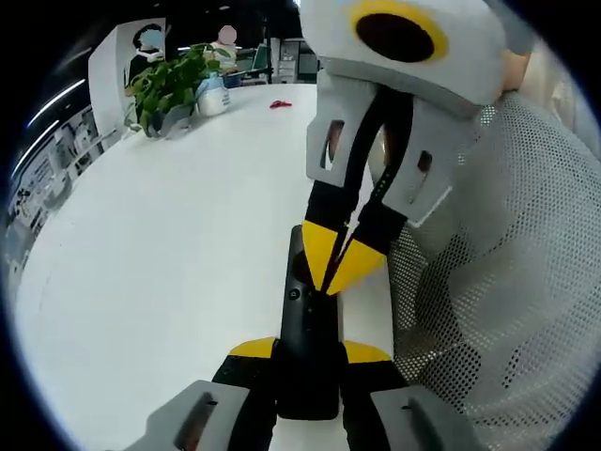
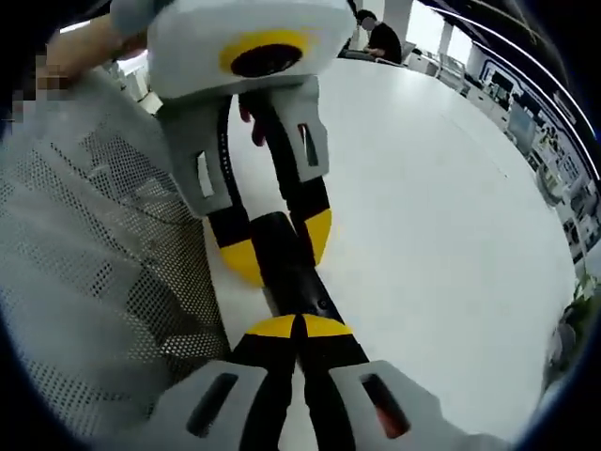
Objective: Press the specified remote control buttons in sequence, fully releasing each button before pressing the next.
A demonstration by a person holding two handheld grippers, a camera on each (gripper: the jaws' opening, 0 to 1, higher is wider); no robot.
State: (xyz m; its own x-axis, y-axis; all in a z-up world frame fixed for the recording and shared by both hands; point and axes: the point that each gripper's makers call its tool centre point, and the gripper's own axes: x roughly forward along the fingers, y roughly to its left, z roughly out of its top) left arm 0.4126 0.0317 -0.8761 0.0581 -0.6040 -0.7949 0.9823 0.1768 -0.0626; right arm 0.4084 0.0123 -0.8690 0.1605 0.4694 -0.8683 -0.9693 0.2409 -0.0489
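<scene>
a: while you look along the left gripper (image 1: 310, 351), how do its fingers stand?

b: your two yellow-tipped fingers (image 1: 254, 349) sit narrow, one on each side of the black remote control (image 1: 307, 362), gripping its near end. the remote lies lengthwise on the white table (image 1: 169, 254), running from 6 o'clock toward the centre of the left gripper view.

a: and the right gripper?

b: it enters that view from 12 o'clock. its yellow fingertips (image 1: 319, 249) are closed together into a point that meets the remote's top face near its far end. whether a button is pushed down, you cannot tell.

a: does the right gripper view agree?

b: yes. your right gripper (image 2: 299, 326) has its jaws shut tip to tip, touching the remote (image 2: 289, 258), and the left gripper (image 2: 277, 246) clasps it from 12 o'clock.

a: anything else?

b: a potted plant (image 1: 169, 86) at 10 o'clock on the table's far side, a small red thing (image 1: 280, 104) near it, and grey mesh fabric (image 1: 507, 282) at 3 o'clock.
</scene>
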